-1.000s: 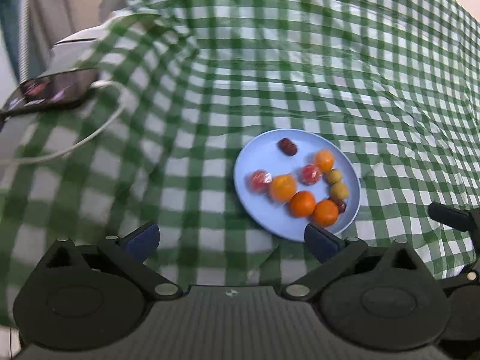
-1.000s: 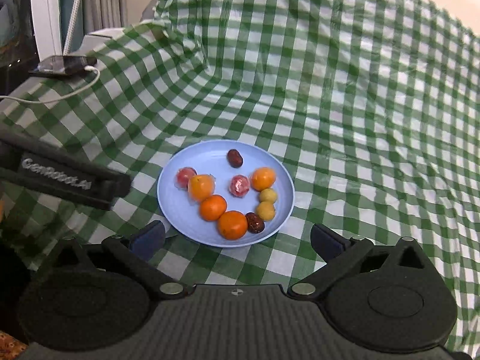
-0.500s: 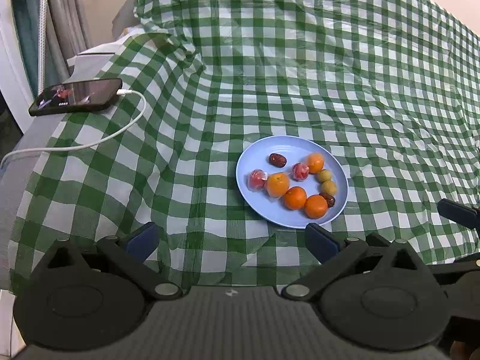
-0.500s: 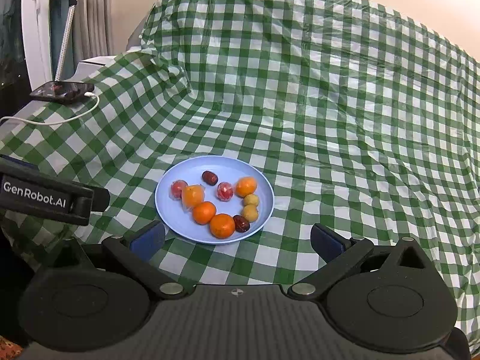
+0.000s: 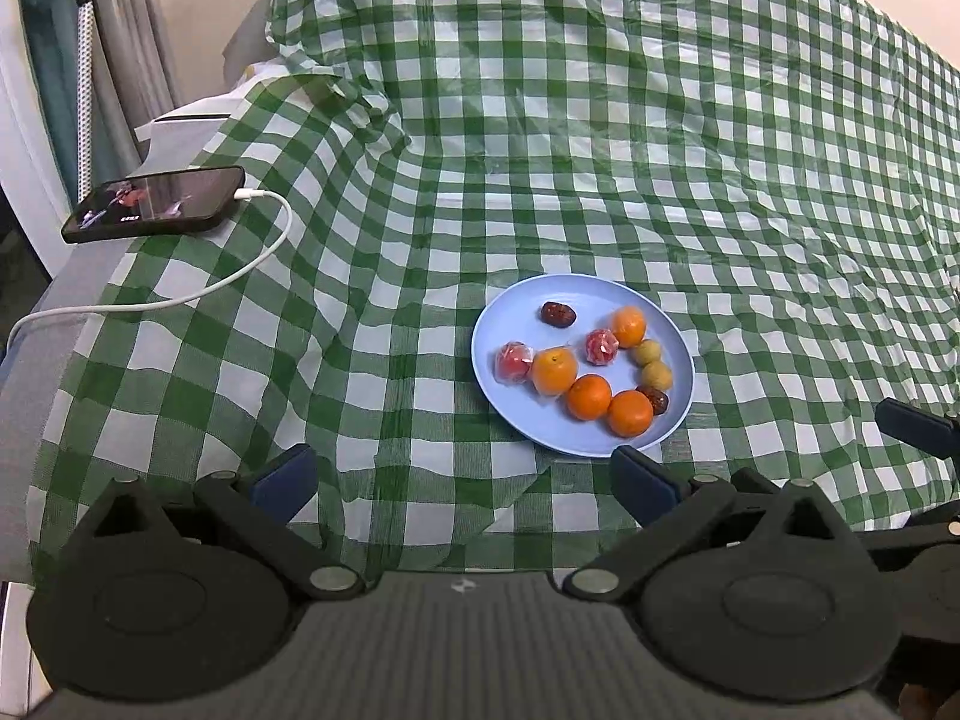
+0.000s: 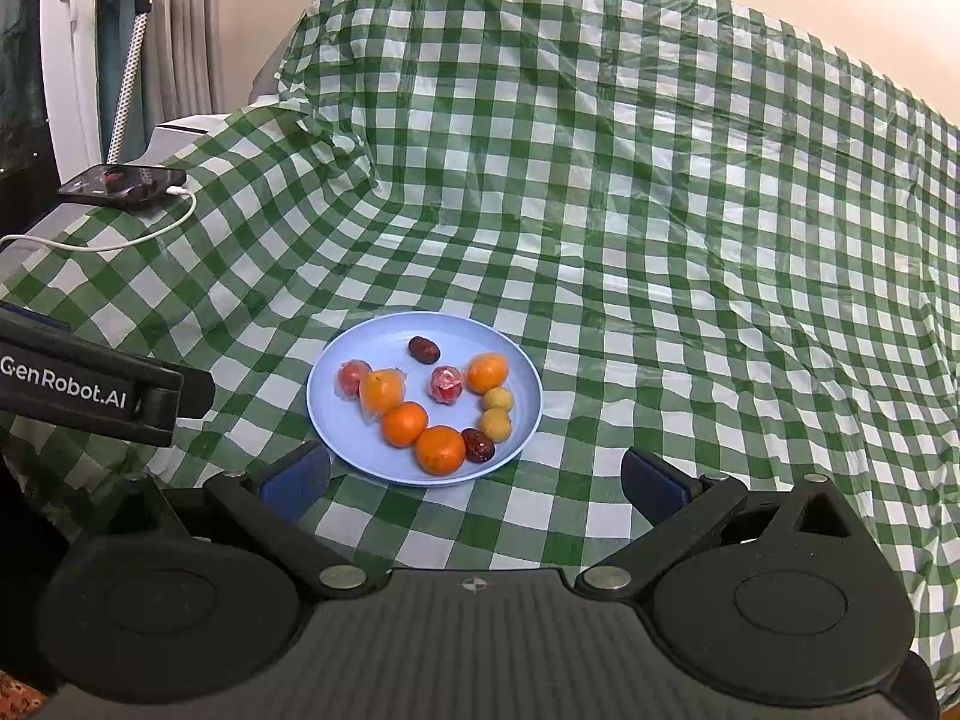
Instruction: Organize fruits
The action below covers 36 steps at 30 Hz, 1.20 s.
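1. Left wrist view: left gripper spread wide, nothing between its fingers, hovering near the plate's near-left rim.
2. Right wrist view: right gripper also spread wide and empty, just short of the plate near edge.
3. Fruits all sit on the plate: four oranges, one of them plastic-wrapped, two wrapped red fruits, two small yellow fruits, two dark dates.
4. Oranges curve along the plate's near side; one date sits alone toward its far side, the other touches the nearest orange.
5. Plate rests on green checked cloth.
6. Phone with white cable lies well left of the plate, toward the far side.
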Motion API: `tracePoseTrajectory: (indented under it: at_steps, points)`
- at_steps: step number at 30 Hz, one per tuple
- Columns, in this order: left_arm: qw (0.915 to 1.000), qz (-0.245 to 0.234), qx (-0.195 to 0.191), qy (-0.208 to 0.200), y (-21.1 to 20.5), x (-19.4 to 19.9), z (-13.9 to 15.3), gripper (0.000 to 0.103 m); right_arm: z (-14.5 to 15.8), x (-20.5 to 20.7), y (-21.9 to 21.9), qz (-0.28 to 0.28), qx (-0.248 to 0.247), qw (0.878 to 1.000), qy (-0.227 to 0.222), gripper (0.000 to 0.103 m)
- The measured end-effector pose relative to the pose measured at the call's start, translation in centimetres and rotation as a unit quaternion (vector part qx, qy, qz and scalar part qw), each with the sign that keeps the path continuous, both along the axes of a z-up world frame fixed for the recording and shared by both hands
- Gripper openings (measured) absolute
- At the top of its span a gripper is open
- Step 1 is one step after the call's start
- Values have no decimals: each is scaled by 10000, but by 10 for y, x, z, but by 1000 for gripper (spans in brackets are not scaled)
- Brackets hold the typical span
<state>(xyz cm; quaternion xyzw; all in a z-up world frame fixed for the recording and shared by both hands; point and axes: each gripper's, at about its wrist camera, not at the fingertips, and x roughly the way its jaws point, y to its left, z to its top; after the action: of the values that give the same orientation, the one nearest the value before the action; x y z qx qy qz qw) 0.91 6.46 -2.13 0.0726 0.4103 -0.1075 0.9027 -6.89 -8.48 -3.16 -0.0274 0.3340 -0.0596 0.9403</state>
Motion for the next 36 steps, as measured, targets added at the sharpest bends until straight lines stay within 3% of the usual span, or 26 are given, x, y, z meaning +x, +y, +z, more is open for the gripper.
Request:
tracePoseTrajectory:
  at_steps: [36]
  points:
    - [9996,-125,186,144,-4,5,-7,103,-1,-3,3,-60,-13,10000,6,102]
